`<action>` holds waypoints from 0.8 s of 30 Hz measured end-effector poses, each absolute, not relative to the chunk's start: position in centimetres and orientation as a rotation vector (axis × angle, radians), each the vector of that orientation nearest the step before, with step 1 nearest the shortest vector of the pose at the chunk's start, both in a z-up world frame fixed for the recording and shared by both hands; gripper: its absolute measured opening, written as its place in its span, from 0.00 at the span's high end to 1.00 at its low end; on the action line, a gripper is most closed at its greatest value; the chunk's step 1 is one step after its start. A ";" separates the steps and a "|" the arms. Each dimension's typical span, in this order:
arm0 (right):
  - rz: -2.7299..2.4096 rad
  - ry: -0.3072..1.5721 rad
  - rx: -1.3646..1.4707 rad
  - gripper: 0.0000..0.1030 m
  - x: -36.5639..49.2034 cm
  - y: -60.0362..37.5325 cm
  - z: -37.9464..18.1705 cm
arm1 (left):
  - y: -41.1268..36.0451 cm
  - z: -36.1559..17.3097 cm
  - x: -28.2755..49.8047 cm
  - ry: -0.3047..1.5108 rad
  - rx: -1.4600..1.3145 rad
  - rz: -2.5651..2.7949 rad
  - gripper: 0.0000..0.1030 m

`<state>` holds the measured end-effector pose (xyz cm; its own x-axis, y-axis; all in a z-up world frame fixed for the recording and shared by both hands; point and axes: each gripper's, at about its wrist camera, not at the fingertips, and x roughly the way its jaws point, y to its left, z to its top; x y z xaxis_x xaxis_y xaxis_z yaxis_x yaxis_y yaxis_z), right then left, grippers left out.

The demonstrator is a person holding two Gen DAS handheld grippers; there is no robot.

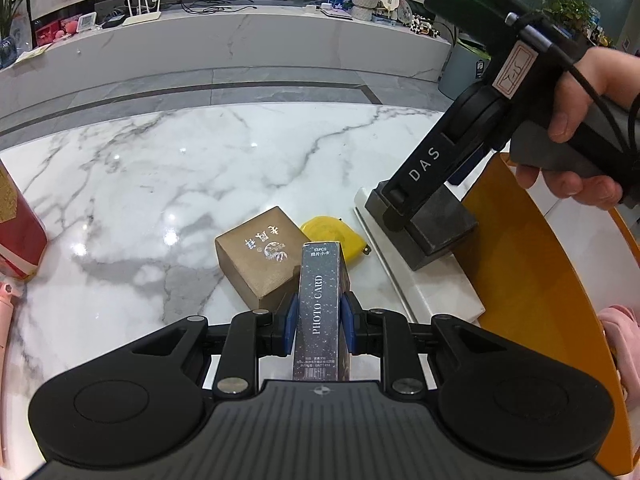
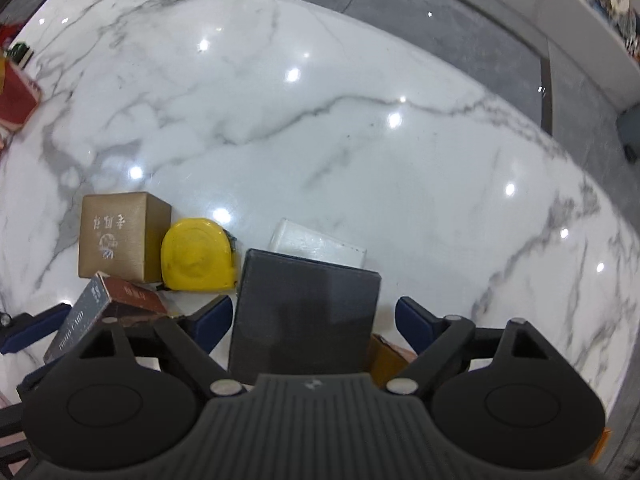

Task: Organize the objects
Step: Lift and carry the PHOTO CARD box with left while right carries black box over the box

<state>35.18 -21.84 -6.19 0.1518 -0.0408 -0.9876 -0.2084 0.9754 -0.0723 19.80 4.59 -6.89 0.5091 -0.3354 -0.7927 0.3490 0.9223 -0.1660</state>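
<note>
The left gripper (image 1: 319,322) has its jaws clamped on a tall, narrow dark cardboard box speckled like a night sky (image 1: 319,312), lettered "PHOTO CARD" down its side. The blue pads (image 1: 291,328) press its two broad faces, so the box stands on end between them, tilted forward and seemingly clear of the white marble worktop (image 1: 160,184). That grip looks chosen to keep the slim box from twisting while it is carried to its place.

Just beyond those jaws sits a gold-brown cardboard cube with pale printed characters (image 1: 260,254), and touching it on the far right side a yellow plastic tape measure (image 1: 334,236). The three make a tight cluster, probably the start of a tidy row.

The right gripper (image 2: 314,316) points almost straight down, jaws spread wide on either side of a matt dark grey square box (image 2: 304,316). The pads stand off from its sides, so it is let go, not gripped. The grey box rests on a flat white slab (image 2: 320,242), which lies on the worktop; it looks deliberately stacked there. A person's hand (image 1: 576,120) wraps the right handle, beside a curved orange panel (image 1: 532,272).
</note>
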 end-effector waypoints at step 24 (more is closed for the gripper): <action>0.127 1.137 -0.662 0.18 25.8 -12.9 -7.3 | 6.0 -7.9 18.4 0.981 0.000 -0.334 0.74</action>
<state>25.78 -12.88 -7.31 0.4354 -0.2320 -0.8698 -0.4176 0.8039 -0.4235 18.40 6.00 -7.85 0.5097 -0.2775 -0.8144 0.2771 0.9491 -0.1500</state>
